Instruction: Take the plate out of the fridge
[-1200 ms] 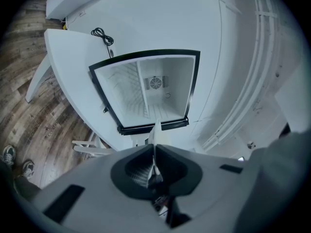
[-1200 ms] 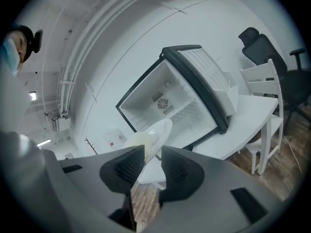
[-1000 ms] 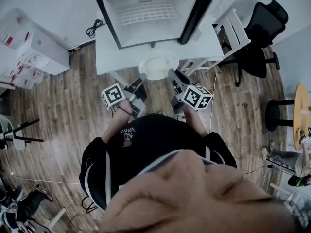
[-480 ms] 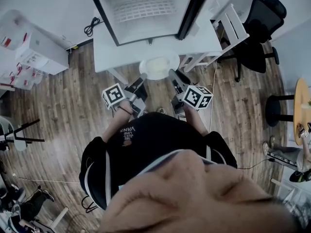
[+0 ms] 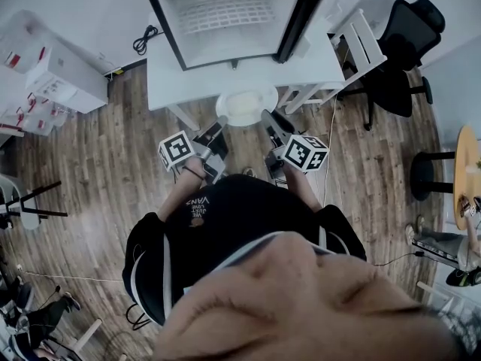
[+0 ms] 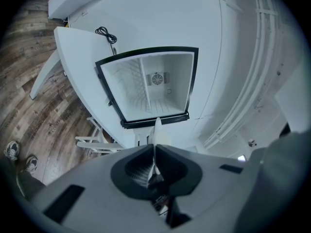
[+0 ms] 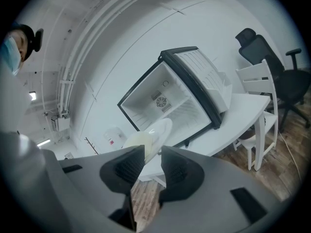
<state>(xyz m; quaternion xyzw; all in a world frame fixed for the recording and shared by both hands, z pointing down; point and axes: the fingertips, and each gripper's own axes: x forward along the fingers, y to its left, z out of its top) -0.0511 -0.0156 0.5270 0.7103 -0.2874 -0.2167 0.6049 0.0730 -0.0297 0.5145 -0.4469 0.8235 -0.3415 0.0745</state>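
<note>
head view steeply down from above, gripper views along their jaws, open fridge [image 5: 225, 21] common to all

- white worktop [image 5: 173, 81]; carries a small fridge [image 5: 225, 40], door swung open, wire shelf inside
- black cable [image 5: 145, 42] coiled at the worktop's far left corner, beside the fridge
- wood-plank floor [image 5: 98, 171]; white chair [image 5: 353, 51] against the worktop's right side; black office chair [image 5: 406, 51] just beyond it

An office-like room: black swivel chair [image 5: 402, 47], white table [image 5: 165, 81], mini fridge [image 5: 225, 21], wood-plank floor [image 5: 98, 171].
</note>
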